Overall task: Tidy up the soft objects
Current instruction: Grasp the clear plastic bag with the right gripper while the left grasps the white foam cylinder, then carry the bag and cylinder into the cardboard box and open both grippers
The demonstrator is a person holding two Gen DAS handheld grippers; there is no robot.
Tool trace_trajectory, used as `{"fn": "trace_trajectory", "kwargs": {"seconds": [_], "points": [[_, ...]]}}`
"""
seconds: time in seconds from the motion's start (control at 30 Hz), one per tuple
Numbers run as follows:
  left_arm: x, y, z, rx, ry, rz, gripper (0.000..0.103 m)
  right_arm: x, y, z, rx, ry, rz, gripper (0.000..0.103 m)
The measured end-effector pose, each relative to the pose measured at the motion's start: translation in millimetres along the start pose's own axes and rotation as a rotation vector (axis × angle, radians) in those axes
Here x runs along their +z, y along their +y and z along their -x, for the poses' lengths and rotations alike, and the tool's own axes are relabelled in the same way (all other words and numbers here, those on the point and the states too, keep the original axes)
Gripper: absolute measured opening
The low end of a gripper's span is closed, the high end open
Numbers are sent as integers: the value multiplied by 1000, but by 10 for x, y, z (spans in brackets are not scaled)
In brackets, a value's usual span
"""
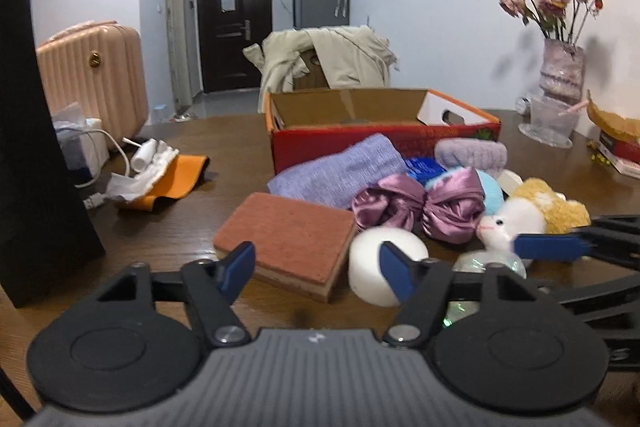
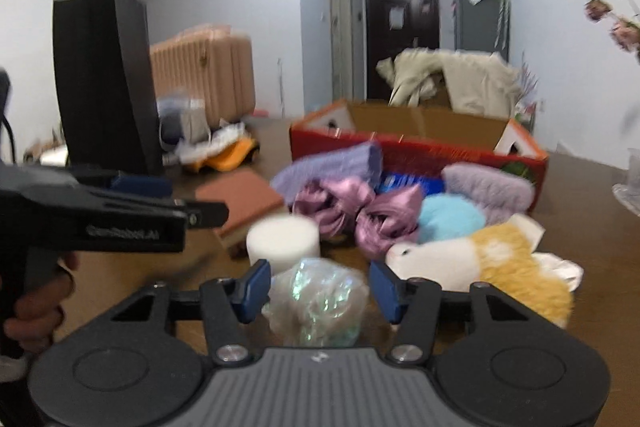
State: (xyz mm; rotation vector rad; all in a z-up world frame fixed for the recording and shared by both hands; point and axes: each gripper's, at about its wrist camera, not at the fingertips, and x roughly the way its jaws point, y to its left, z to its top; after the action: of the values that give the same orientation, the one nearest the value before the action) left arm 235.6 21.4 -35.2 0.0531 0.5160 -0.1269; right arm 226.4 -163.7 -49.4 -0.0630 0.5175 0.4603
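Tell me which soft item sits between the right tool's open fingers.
The shiny crinkly bundle, iridescent and translucent, lies between the right tool. The white foam cylinder and plush toy sit farther off.

Soft things crowd the table just before the red box, blocking its near wall; bare table lies left of the box, up to the black bag.

Legible markings: one, partly blurred.
The left tongs body carries white lettering resembling "GenRobot.AI"; printing on the red box is unreadable.
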Motion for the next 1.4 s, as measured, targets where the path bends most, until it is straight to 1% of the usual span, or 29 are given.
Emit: {"fn": "trace_trajectory", "kwargs": {"seconds": [0.07,0.1,0.13,0.17,0.23,0.27,0.3,0.33,0.43,0.47,0.5,0.53,0.63,0.77,0.9,0.97,1.03,1.07,1.13,1.17,1.2,1.27,1.33,1.4], "points": [[-6,-42,-29,-29,16,-1,57,-21,4,-83,3,24,-2,47],[-12,-72,-36,-49,22,2,57,-39,4,-89,3,28,-2,45],[-19,-115,-51,-71,30,2,57,-48,-5,-83,8,30,-4,42],[-26,-166,-78,-85,42,-3,58,-58,-31,-47,18,26,-13,36],[-32,-284,-171,-96,76,-16,61,-83,-128,73,15,7,-48,33],[-30,-339,-220,-95,88,-21,65,-86,-179,135,8,-1,-62,32],[-24,-396,-277,-86,99,-29,72,-87,-235,188,4,-8,-74,32],[-20,-437,-320,-68,105,-32,73,-91,-293,244,-1,-13,-87,32],[-5,-525,-454,-19,126,-35,73,-99,-406,422,3,-41,-117,32],[-6,-551,-497,-7,131,-38,67,-100,-434,468,3,-49,-122,32],[-11,-567,-527,2,128,-35,55,-104,-459,494,3,-51,-124,32],[-17,-572,-549,12,130,-28,53,-105,-475,501,1,-50,-127,32],[-15,-594,-456,11,106,-20,49,-107,-515,535,-9,-48,-127,32],[40,-597,-97,-2,61,-10,49,-72,-490,701,-13,-85,-111,32],[345,-463,317,-16,-63,0,49,94,-500,929,-17,-152,-51,32],[578,-356,386,-21,-103,4,50,281,-574,1026,-26,-188,-11,32],[895,-232,398,-23,-128,10,50,540,-714,1092,-27,-216,2,32],[1055,-182,376,-29,-133,16,50,719,-810,1119,-26,-228,0,32],[1459,-83,221,-58,-109,30,51,1098,-995,1109,-14,-237,1,32],[1667,-50,83,-56,-89,33,51,1344,-1115,1039,-9,-229,-3,32],[1845,-38,-73,-59,-69,23,51,1520,-1210,946,-6,-217,-10,32],[2141,6,-465,-42,-25,37,51,1918,-1440,639,5,-176,-41,32],[2348,54,-935,-40,38,52,52,2258,-1686,235,33,-111,-96,32],[2476,98,-1515,-6,112,59,52,2514,-1899,-275,23,-32,-111,33]]}}
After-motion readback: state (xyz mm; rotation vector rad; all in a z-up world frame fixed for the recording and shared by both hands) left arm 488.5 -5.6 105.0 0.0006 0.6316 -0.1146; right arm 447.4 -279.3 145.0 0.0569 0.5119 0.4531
